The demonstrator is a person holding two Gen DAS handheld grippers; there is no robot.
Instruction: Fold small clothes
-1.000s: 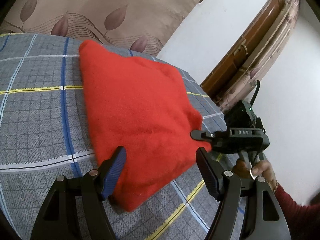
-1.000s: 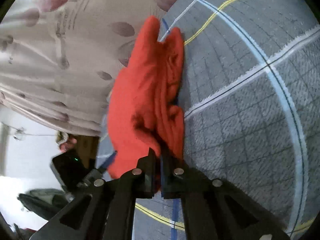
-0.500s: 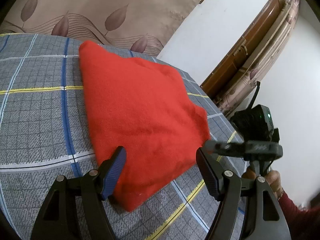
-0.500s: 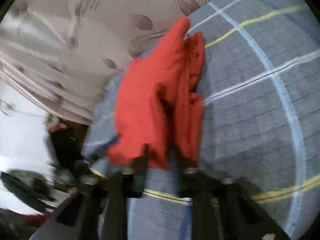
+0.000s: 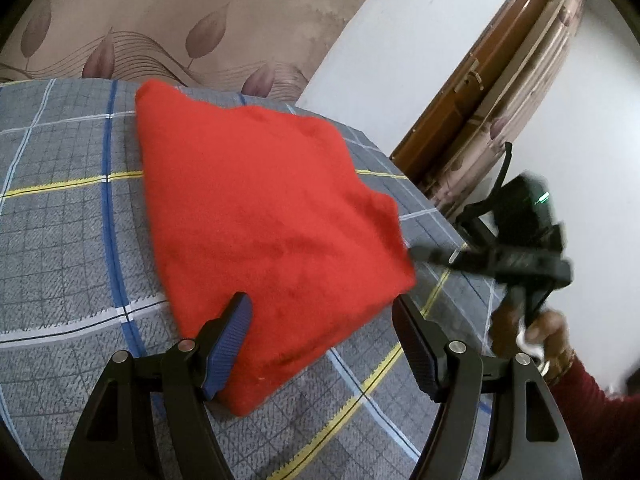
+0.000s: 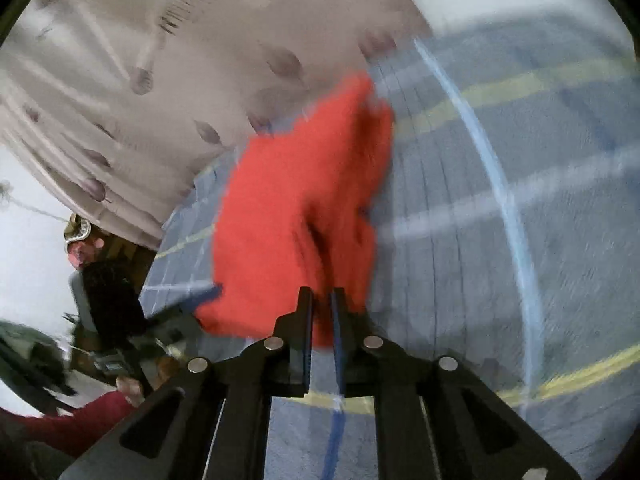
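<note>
A red fleece garment (image 5: 264, 220) lies folded on the grey plaid bedsheet (image 5: 60, 240). My left gripper (image 5: 324, 344) is open, its fingers spread on either side of the garment's near corner. My right gripper (image 5: 440, 256) shows at the garment's right corner, held by a hand. In the blurred right wrist view, the right gripper (image 6: 322, 300) has its jaws nearly closed just in front of the garment (image 6: 296, 216); no cloth shows between them.
A beige leaf-patterned curtain (image 5: 180, 20) hangs behind the bed. A white wall and a brown wooden door frame (image 5: 472, 76) stand to the right. The bed's edge runs near the right gripper.
My right gripper has let go of the garment's right corner and pulled back from it. The corner now lies flat. The left gripper has stayed open in place.
</note>
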